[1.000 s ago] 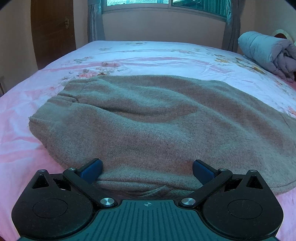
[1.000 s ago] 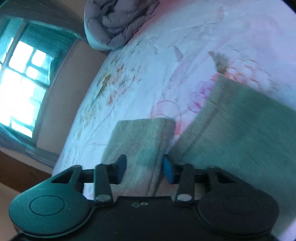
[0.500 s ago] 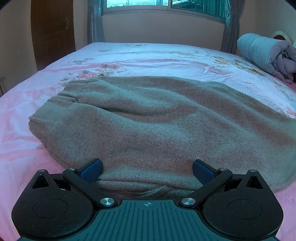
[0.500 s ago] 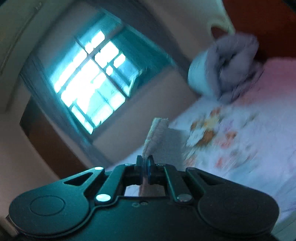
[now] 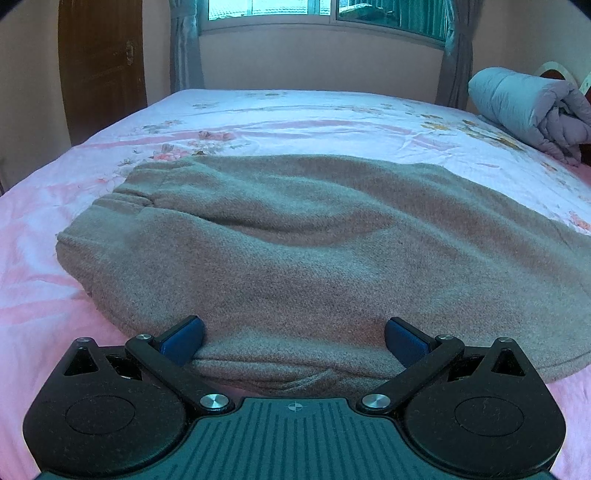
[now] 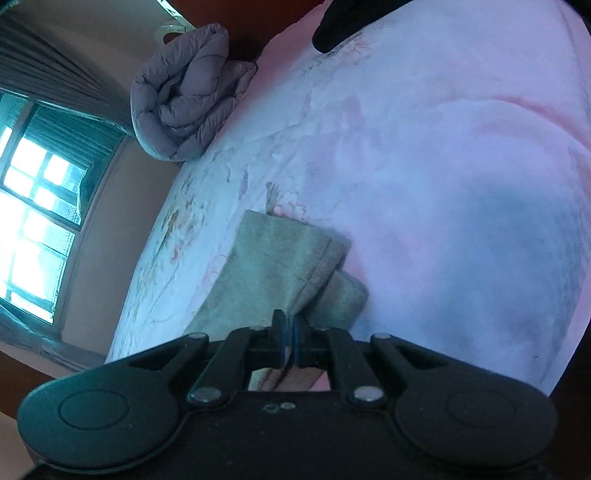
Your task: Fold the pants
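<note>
Left wrist view: grey-brown fleece pants [image 5: 314, 251] spread flat across pink floral bed sheet [image 5: 295, 114], filling the middle of the frame, gathered waistband toward 9 o'clock, far edge toward 12 o'clock. Left gripper [image 5: 293, 338] at 6 o'clock, low over the near edge of the pants; blue pads [image 5: 183, 338] spread wide, near hem bulging between them, neither pad seen pressing the cloth. Rolled grey quilt [image 5: 528, 110] at 2 o'clock on the bed. Brown wooden door [image 5: 99, 66] at 10 o'clock. Window [image 5: 325, 11] with grey curtains at 12 o'clock.

Right wrist view, camera rolled sideways: right gripper [image 6: 291, 341] at 6 o'clock, pads pressed together, pinching a hem edge of a pant leg [image 6: 280, 273]. Leg end lifted and doubled, folded cloth running up from the pads toward 12 o'clock, a lower layer showing at 1 o'clock of the pads. Same sheet [image 6: 443, 155] beyond, quilt [image 6: 188, 103] at 11 o'clock, window [image 6: 33, 221] at 9 o'clock. Dark blurred shape [image 6: 351, 18] at the top edge, 12 o'clock; identity not determinable.
</note>
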A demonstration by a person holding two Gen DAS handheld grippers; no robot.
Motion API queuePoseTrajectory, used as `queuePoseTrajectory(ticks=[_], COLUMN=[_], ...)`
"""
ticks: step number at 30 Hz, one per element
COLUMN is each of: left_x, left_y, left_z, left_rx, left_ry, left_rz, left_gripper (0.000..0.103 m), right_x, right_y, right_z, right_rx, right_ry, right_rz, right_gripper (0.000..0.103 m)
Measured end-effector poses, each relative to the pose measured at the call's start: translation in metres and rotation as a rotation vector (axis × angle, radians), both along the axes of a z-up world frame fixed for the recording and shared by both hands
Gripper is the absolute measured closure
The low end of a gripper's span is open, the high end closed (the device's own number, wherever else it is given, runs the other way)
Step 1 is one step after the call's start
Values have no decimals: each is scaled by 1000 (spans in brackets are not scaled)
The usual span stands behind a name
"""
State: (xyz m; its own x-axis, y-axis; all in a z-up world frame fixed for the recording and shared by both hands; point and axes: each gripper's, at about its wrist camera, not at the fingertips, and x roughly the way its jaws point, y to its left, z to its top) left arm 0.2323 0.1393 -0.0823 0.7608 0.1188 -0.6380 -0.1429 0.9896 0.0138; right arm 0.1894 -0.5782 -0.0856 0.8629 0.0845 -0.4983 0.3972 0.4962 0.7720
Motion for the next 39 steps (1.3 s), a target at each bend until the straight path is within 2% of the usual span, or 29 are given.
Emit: queuePoseTrajectory(ticks=[6,8,10,11,12,17,19,23,24,26,27,29,31,35,39], left_x=[-1,-1,-1,-1,-1,-1,-1,-2,-2,-3,-3,-3,-4,-7,14], left_y=[0,1,1,1,1,1,1,1,1,1,0,1,0,1,11], left_z=[-1,-1,-1,-1,-1,-1,0,-1,-1,-2,-1,-1,4,22,34], left_rx=[-1,-2,-1,-2,-2,-3,-4,-5,-6,-6,-6,-7,-1,-30,-17], left_ry=[-6,-8,-8,-7,-5,-9,-10,-13,-15,-18,-18,-18,-25,-95,-64], left_rz=[1,0,-1,-2,-2,0,2,0,1,1,2,2,8,52,90], left_gripper=[0,0,0,0,0,0,0,0,0,0,0,0,0,0,0], right_x=[-24,-32,-29,-27,-27,-22,-27,-35,-38,-47,-51,-47,-25,46,112], right_y=[-2,-3,-4,-7,-9,-10,-15,-6,-6,-5,-2,11,40,135,227], right_z=[19,15,0,-10,-14,-8,-12,2,7,16,23,41,62,95,99], right_rx=[9,15,14,56,89,84,104,-2,-18,-61,-93,-140,-217,-415,-551], right_ry=[-66,-58,6,26,13,15,15,46,53,69,35,-39,-114,-214,-262], right_rz=[-1,-6,-4,-10,-22,-20,-25,10,7,-33,-24,65,238,614,902], right_gripper=[103,103,103,103,103,100,103,101,87,88,94,95,95,95,95])
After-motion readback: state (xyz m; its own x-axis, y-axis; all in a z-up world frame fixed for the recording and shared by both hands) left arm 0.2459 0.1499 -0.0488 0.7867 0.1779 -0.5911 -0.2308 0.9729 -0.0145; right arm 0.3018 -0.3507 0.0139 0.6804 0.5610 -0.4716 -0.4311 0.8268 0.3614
